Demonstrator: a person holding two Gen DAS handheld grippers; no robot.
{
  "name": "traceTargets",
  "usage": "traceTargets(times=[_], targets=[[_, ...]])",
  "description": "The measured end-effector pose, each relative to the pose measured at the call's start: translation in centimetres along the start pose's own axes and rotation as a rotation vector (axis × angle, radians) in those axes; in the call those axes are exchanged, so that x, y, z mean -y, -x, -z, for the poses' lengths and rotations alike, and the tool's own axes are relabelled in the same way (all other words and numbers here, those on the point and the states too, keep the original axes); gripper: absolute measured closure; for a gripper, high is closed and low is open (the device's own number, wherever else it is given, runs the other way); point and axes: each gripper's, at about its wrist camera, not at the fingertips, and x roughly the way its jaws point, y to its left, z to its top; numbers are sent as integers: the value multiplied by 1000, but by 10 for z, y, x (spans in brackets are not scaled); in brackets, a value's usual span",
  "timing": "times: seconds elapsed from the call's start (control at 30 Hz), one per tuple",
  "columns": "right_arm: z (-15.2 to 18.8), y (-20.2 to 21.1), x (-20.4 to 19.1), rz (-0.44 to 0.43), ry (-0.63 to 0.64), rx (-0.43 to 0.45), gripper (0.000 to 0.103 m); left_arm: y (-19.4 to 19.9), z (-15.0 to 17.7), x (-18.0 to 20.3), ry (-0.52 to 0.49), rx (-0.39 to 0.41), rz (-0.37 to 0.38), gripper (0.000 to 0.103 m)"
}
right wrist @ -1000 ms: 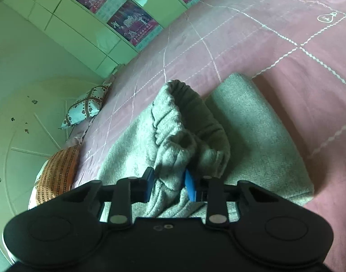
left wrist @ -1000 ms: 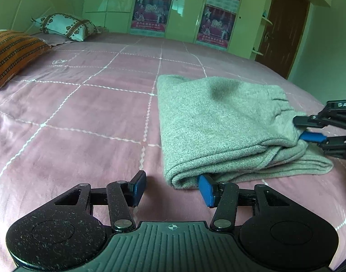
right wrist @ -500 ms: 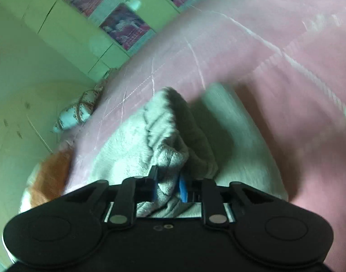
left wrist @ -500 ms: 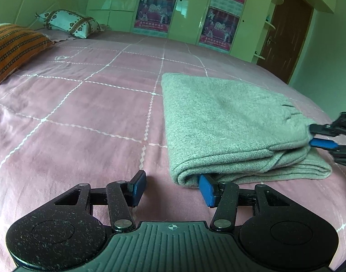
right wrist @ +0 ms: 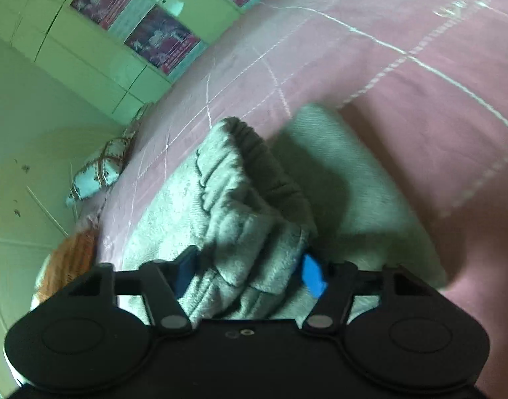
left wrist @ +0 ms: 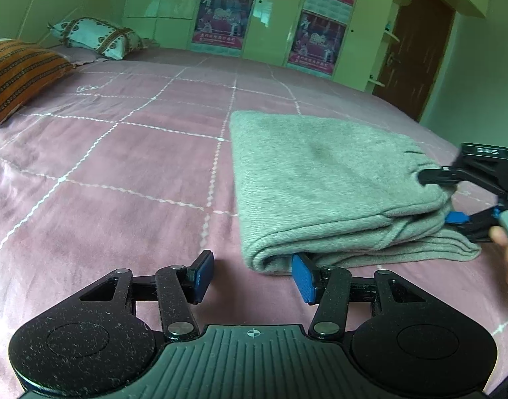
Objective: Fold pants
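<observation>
You are finishing the fold: the pants are lying folded on the bed, ahead of both released tools — left tool, right tool straddling the waistband. Next, be drawing both clear.

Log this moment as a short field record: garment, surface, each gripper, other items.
garment: grey knit pants, folded into a flat stack, waistband end toward the right gripper
surface: pink quilted bedspread
left gripper: open, low at the stack's near corner, one pad touching the fold
right gripper: open, bunched waistband fabric lying between its pads
other items: orange striped pillow, patterned pillow, wardrobe posters
</observation>
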Motion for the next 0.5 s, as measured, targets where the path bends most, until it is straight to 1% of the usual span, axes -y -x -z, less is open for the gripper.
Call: traceTargets(times=[0.03, 0.07, 0.1, 0.13, 0.2, 0.23, 0.27, 0.3, 0.33, 0.37, 0.4, 0.43, 0.47, 0.5], targets=[[-2, -3, -1, 3, -12, -8, 54, -1, -1, 2, 0, -1, 8, 51], [-3, -3, -2, -11, -9, -17, 67, -4, -2, 3, -1, -1, 8, 51], [-6, -1, -7, -19, 13, -21, 74, -7, -4, 5, 8, 5, 2, 51], [-8, 4, -20, -40, 76, -13, 77, -8, -5, 5, 23, 19, -3, 51], [-9, 20, -48, -107, 183, 13, 78, -4, -8, 8, 47, 78, -5, 51], [-10, 30, -65, -139, 239, 33, 78, -8, -10, 11, 21, 66, -51, 51], [-12, 40, -81, -182, 284, 54, 78, -15, -10, 12, -2, 32, -121, 51], [-14, 47, -92, -217, 310, 71, 79, -16, -8, 9, 10, 32, -126, 51], [-16, 56, -102, -242, 334, 90, 79, -14, -6, 1, 49, 41, -121, 45], [-19, 64, -108, -252, 349, 112, 79, -11, -6, -2, 72, 58, -119, 42], [-22, 73, -108, -261, 355, 142, 80, -6, -7, -3, 78, 81, -109, 37], [-25, 83, -103, -260, 352, 175, 80, -3, -8, -1, 63, 99, -106, 34], [-27, 88, -93, -245, 343, 192, 80, -2, -8, 2, 41, 104, -107, 34], [-27, 88, -72, -214, 306, 189, 80, -4, -7, 4, 27, 96, -110, 34]])
